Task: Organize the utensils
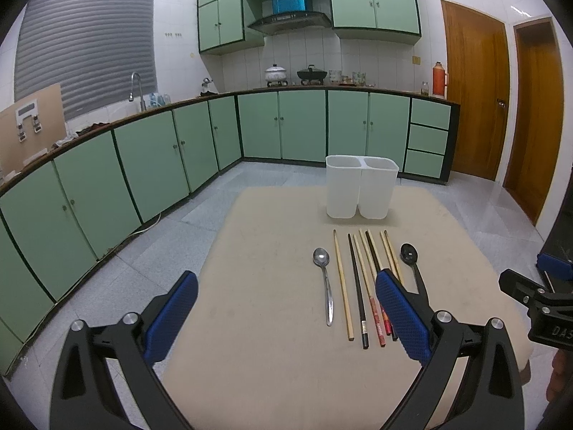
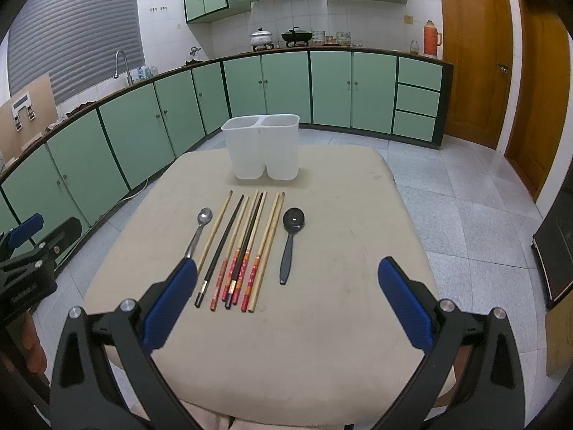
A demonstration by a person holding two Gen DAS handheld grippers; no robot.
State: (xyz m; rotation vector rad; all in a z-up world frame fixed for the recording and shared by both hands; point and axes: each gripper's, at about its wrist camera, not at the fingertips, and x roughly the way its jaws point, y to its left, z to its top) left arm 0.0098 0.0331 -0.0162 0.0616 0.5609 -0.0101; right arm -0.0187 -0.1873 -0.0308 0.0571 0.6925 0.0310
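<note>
A white two-compartment holder [image 1: 361, 186] [image 2: 262, 147] stands empty at the table's far side. In front of it lie a metal spoon [image 1: 324, 279] [image 2: 198, 231], several wooden and black chopsticks [image 1: 361, 283] [image 2: 238, 247] in a row, and a black spoon [image 1: 412, 261] [image 2: 290, 240]. My left gripper [image 1: 286, 301] is open and empty above the table's near left part. My right gripper [image 2: 286, 286] is open and empty, hovering near the handle ends of the utensils. The right gripper also shows at the right edge of the left wrist view [image 1: 537, 297].
The beige table [image 2: 322, 322] stands in a kitchen with green cabinets [image 1: 143, 157] on the left and back. Wooden doors [image 1: 476, 89] are at the right. A dark object [image 2: 558, 247] stands on the tiled floor to the right.
</note>
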